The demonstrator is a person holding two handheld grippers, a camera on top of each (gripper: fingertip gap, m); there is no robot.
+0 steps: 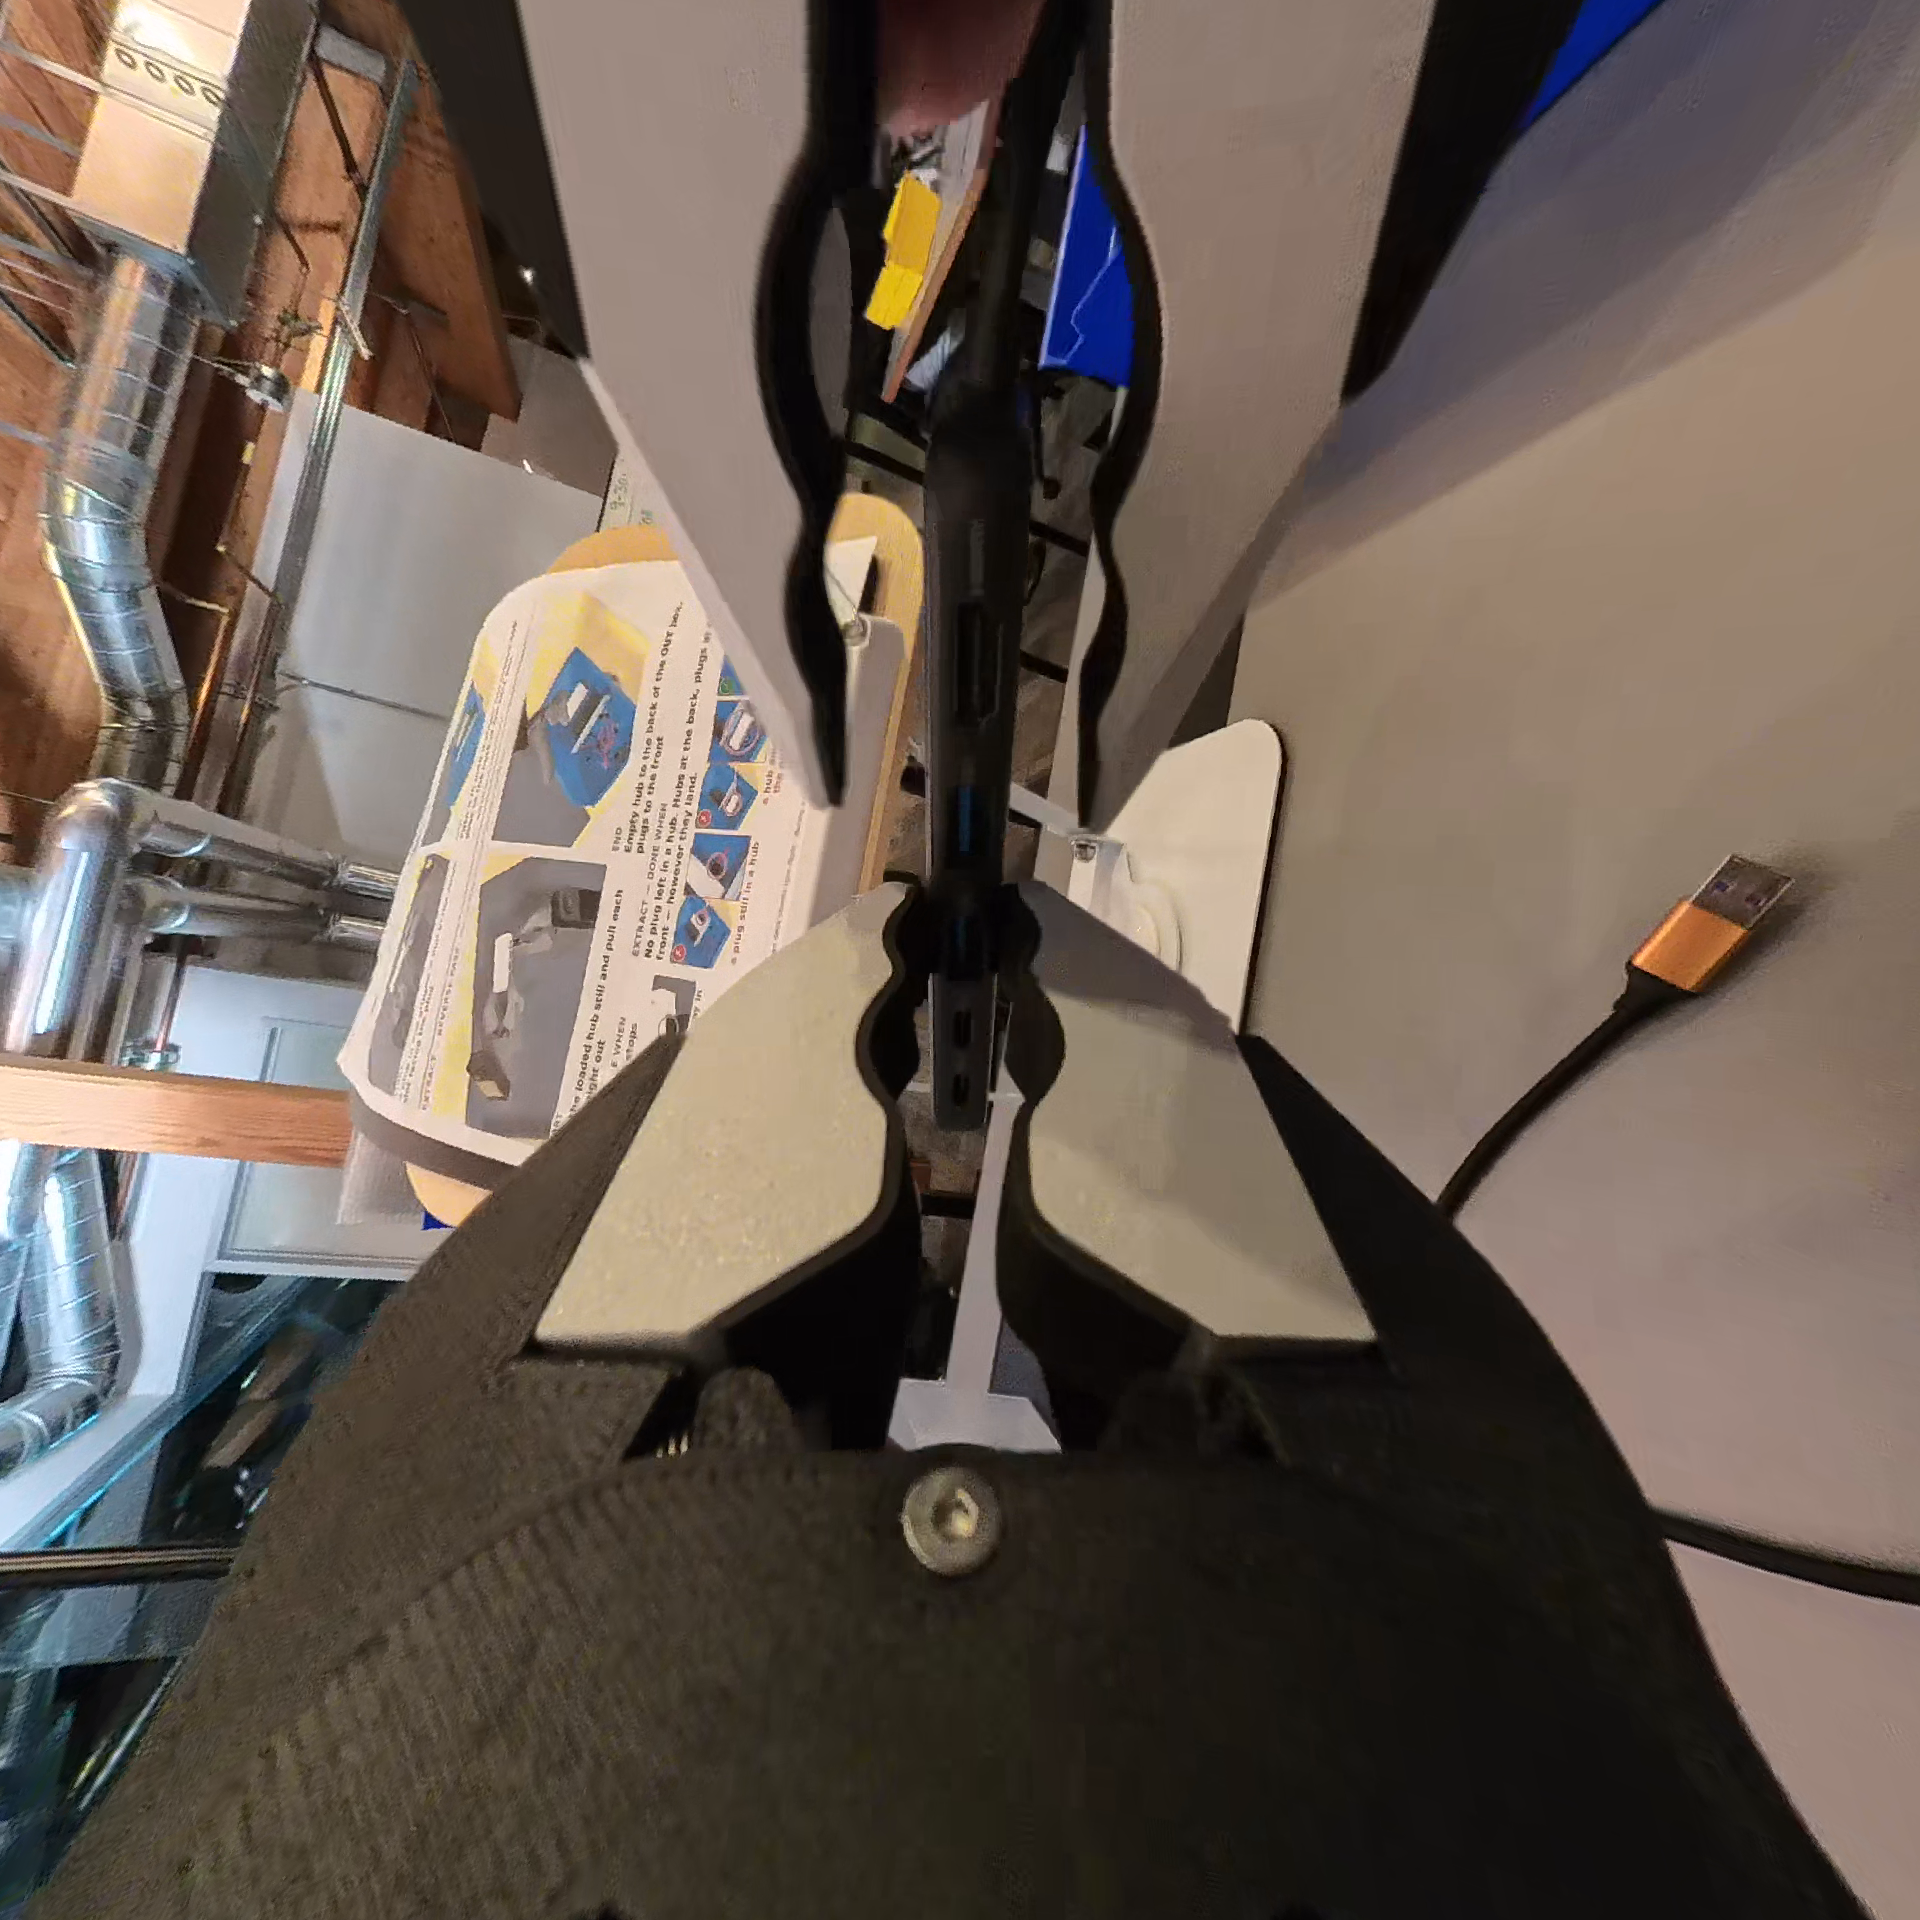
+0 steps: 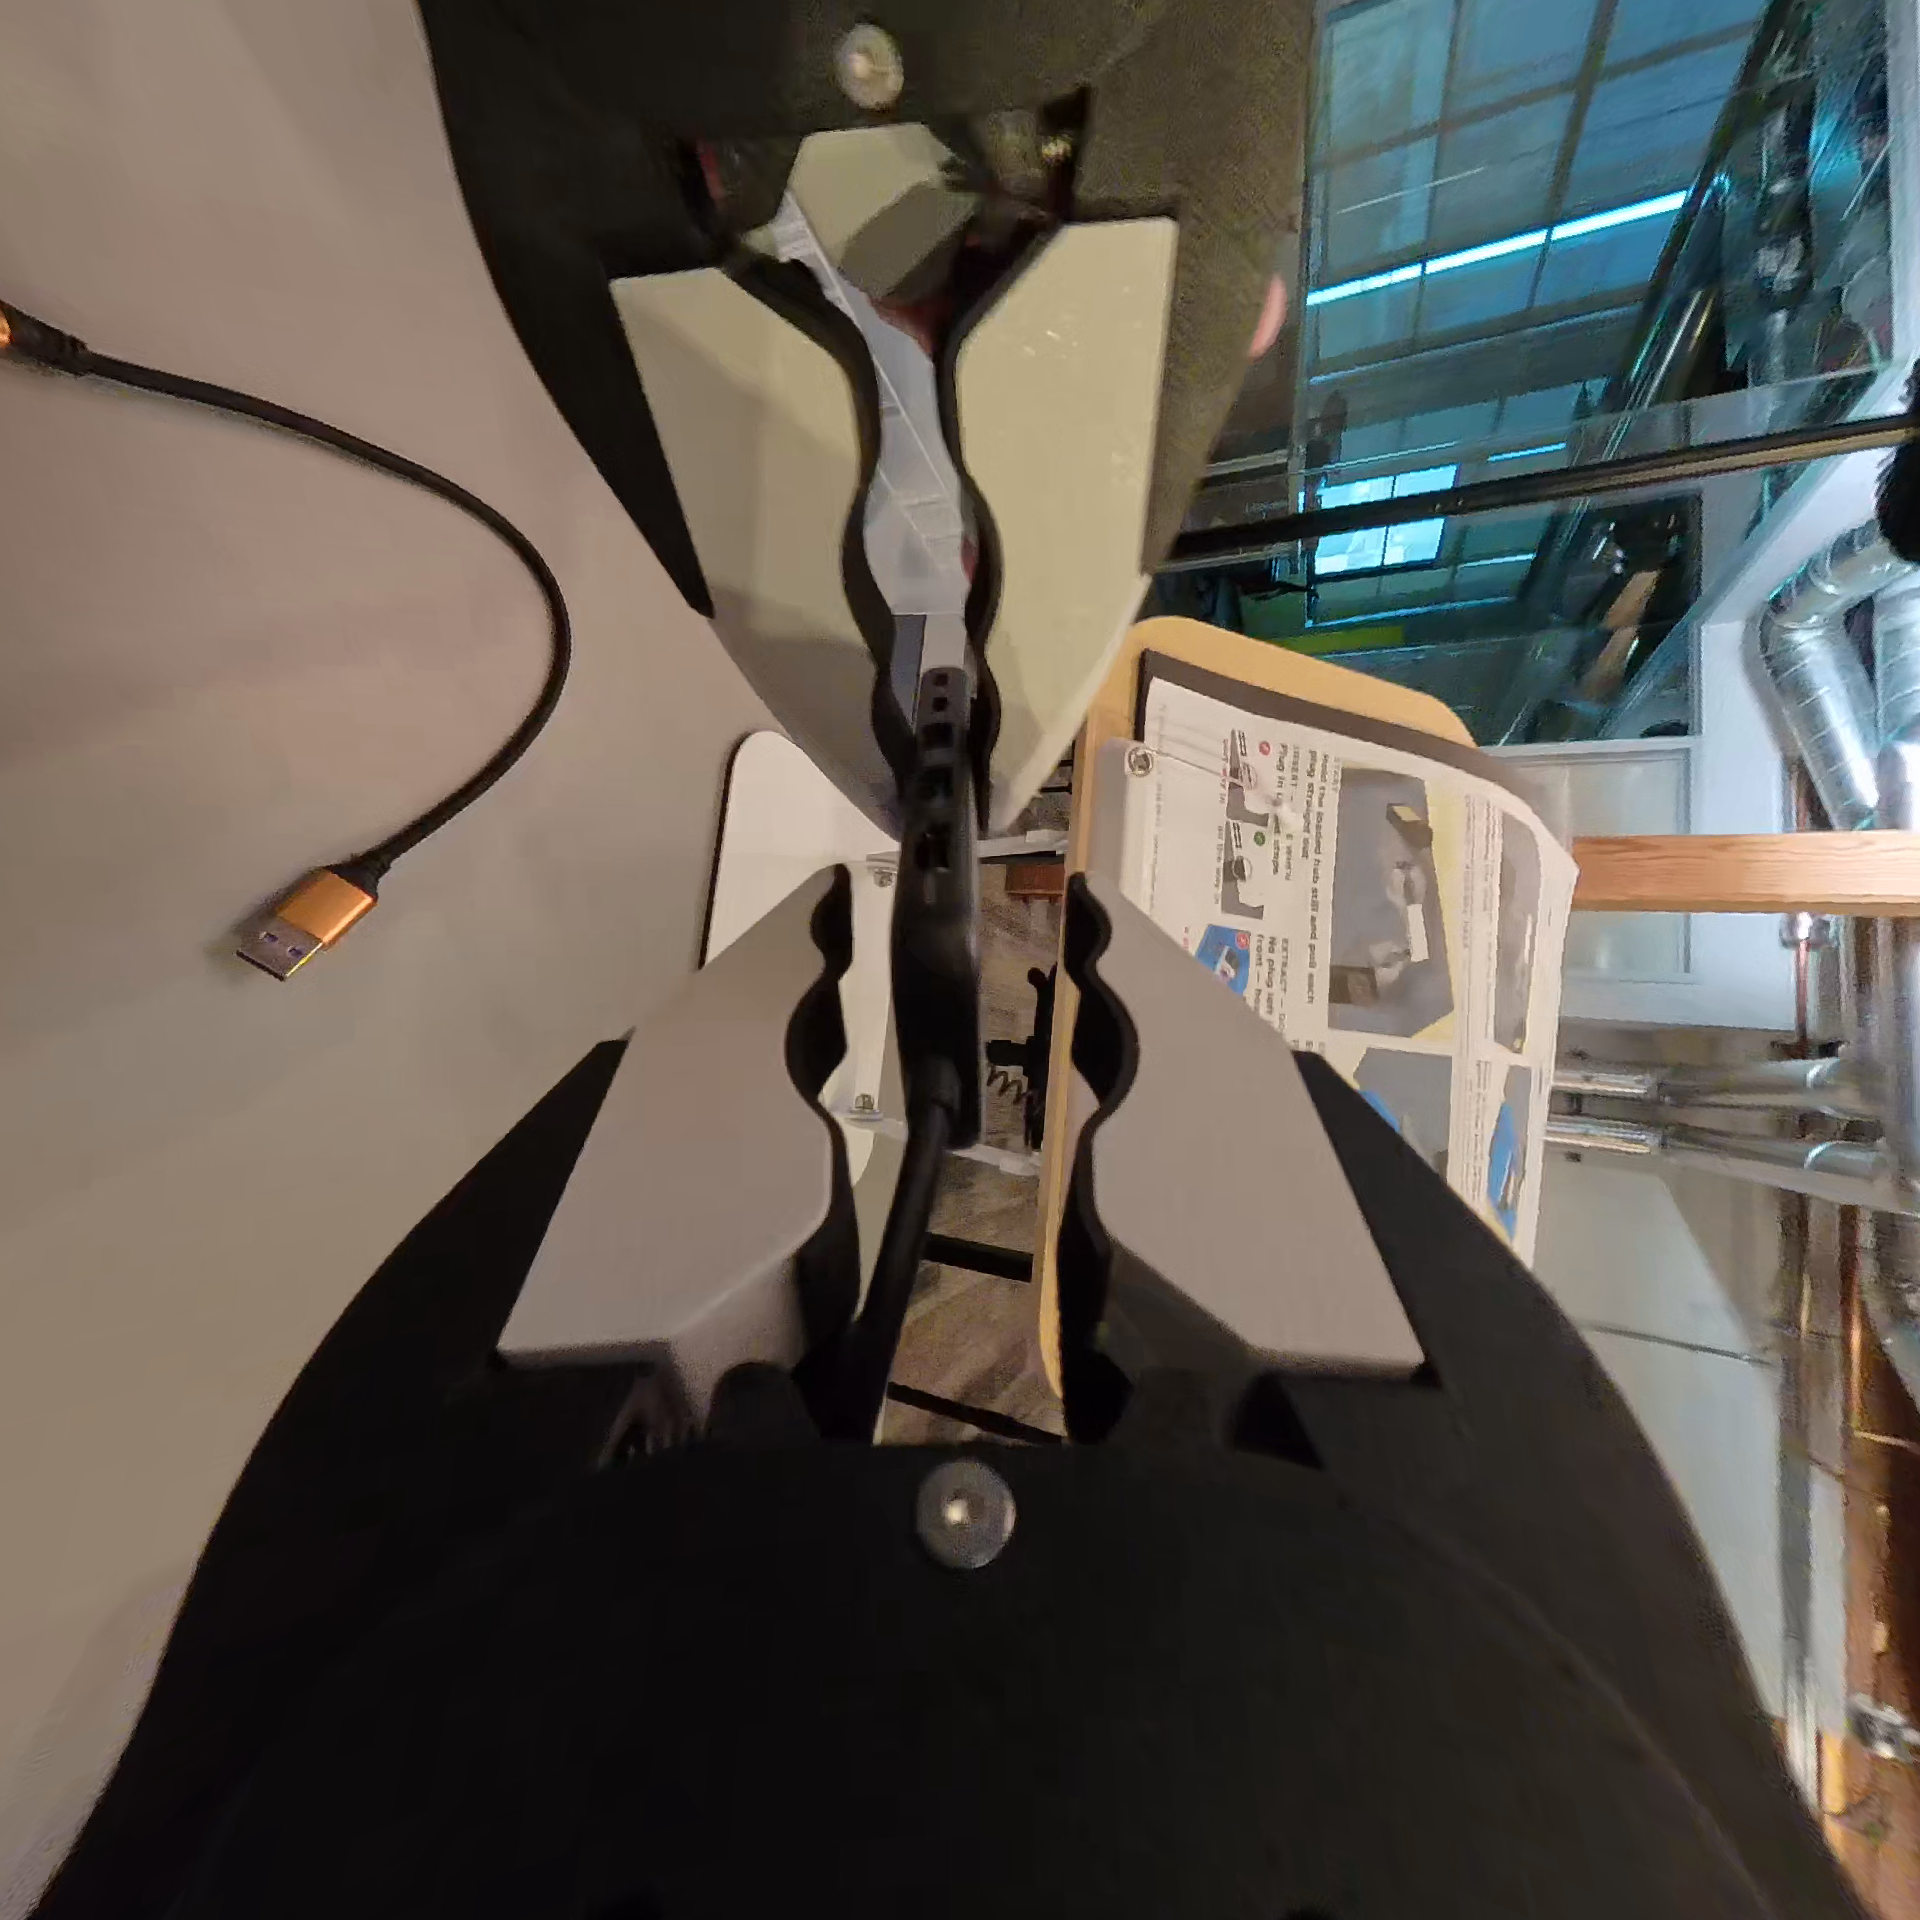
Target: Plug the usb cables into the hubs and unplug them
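Left tool: its grey fingers are being pressed shut on the near end of a dark USB hub. Hub: being held clear of the grey worktop, long axis running straight away from that camera, ports showing along the upturned edge, far end pointing between the fingers of the right tool. Right tool: standing open, hub and its black lead lying in the gap untouched. USB cable: being left loose on the worktop, orange-collared plug unplugged.
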